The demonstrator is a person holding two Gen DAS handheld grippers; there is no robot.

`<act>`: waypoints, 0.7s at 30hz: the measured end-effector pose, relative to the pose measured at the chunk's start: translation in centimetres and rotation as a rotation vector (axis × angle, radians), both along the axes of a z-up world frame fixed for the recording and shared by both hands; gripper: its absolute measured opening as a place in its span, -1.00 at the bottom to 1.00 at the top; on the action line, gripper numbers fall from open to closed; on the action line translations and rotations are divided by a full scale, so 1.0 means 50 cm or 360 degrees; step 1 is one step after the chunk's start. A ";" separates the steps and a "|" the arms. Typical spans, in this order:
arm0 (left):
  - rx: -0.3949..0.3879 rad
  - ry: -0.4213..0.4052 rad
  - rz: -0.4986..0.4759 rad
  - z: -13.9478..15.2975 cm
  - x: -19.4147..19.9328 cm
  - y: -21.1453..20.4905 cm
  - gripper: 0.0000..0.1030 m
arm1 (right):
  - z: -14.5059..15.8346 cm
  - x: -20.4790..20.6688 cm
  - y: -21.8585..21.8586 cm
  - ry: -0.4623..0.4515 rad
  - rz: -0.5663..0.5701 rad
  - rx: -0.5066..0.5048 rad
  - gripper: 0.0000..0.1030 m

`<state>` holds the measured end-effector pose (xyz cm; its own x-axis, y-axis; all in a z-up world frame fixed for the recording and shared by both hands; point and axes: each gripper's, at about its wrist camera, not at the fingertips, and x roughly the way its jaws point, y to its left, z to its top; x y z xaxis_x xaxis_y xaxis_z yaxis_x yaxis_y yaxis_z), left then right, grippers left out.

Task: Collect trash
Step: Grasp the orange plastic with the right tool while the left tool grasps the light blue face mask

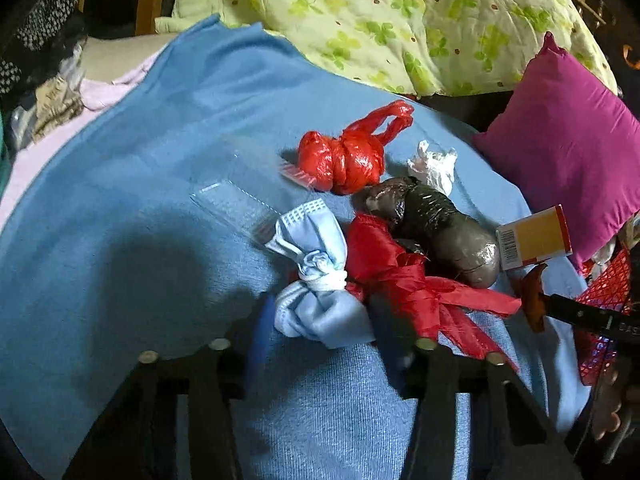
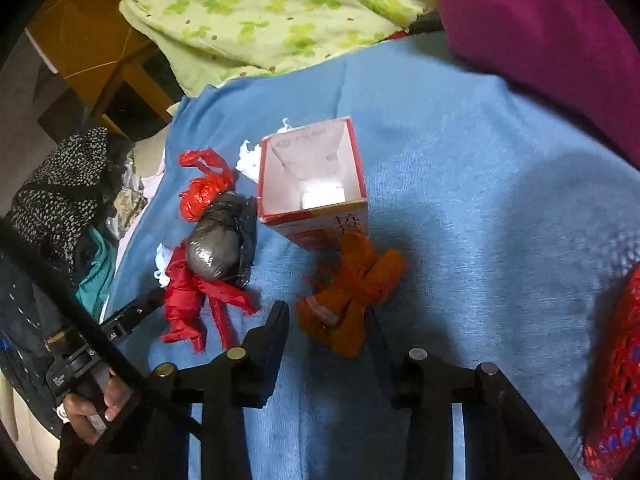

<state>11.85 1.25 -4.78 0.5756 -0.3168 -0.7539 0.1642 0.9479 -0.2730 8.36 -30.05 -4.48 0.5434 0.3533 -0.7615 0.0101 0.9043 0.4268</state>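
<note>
Several pieces of trash lie on a blue blanket [image 1: 140, 208]. My left gripper [image 1: 320, 314] has its jaws closed around a knotted light-blue face mask [image 1: 316, 276], and the mask fills the gap between them. A crumpled red bag [image 1: 400, 276], a black wrapped bundle [image 1: 444, 228] and a knotted red bag [image 1: 344, 160] lie just beyond it. In the right wrist view my right gripper [image 2: 332, 314] grips a knotted orange bag [image 2: 352, 292]. An open red-and-white box [image 2: 312, 176] stands right behind that bag.
A magenta pillow [image 1: 568, 152] and a green clover quilt [image 1: 360, 20] border the blanket at the back. A red mesh bag [image 2: 616, 360] sits at the right. Clothes [image 2: 60, 200] are piled at the left. A clear plastic sleeve [image 1: 236, 204] and white plastic scrap [image 1: 434, 164] also lie here.
</note>
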 end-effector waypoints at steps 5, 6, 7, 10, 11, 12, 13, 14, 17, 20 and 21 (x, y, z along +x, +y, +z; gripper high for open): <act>-0.0030 0.0041 -0.0051 -0.012 0.006 -0.006 -0.51 | -0.018 0.018 0.007 0.0043 -0.0054 -0.0040 -0.23; -0.0045 0.0053 -0.0051 -0.015 0.006 -0.005 -0.53 | -0.020 0.019 0.006 0.0045 -0.0059 -0.0036 -0.24; -0.0057 0.0055 -0.0050 -0.017 0.005 -0.002 -0.57 | -0.018 0.017 0.009 0.0031 -0.0058 -0.0051 -0.25; -0.0121 0.0050 -0.0037 -0.012 -0.003 0.010 -0.62 | -0.008 0.007 0.017 -0.0022 -0.0029 -0.0094 -0.63; -0.0132 0.0037 -0.0028 -0.007 -0.010 0.016 -0.62 | -0.002 0.002 0.020 -0.0050 -0.0005 -0.0093 -0.64; -0.0134 0.0023 -0.0024 -0.002 -0.017 0.019 -0.63 | 0.003 -0.001 0.023 -0.0067 0.0006 -0.0102 -0.64; -0.0134 0.0011 -0.0022 0.001 -0.021 0.022 -0.63 | 0.009 -0.007 0.026 -0.0090 0.0023 -0.0122 -0.64; -0.0131 -0.0012 -0.0021 0.008 -0.032 0.025 -0.63 | 0.012 -0.012 0.027 -0.0104 0.0034 -0.0131 -0.64; -0.0122 -0.0061 -0.0027 0.026 -0.064 0.031 -0.63 | 0.016 -0.023 0.025 -0.0115 0.0038 -0.0113 -0.64; -0.0038 -0.0159 -0.0070 0.051 -0.099 0.021 -0.63 | 0.028 -0.041 0.011 -0.0150 0.0035 -0.0088 -0.64; -0.0020 -0.0186 -0.0087 0.057 -0.108 0.019 -0.63 | 0.031 -0.046 0.007 -0.0157 0.0033 -0.0082 -0.64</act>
<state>6.43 2.21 -1.92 0.6412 -0.3590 -0.6783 0.2467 0.9334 -0.2607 6.07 -29.67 -2.91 0.6095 0.3270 -0.7221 -0.0486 0.9246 0.3777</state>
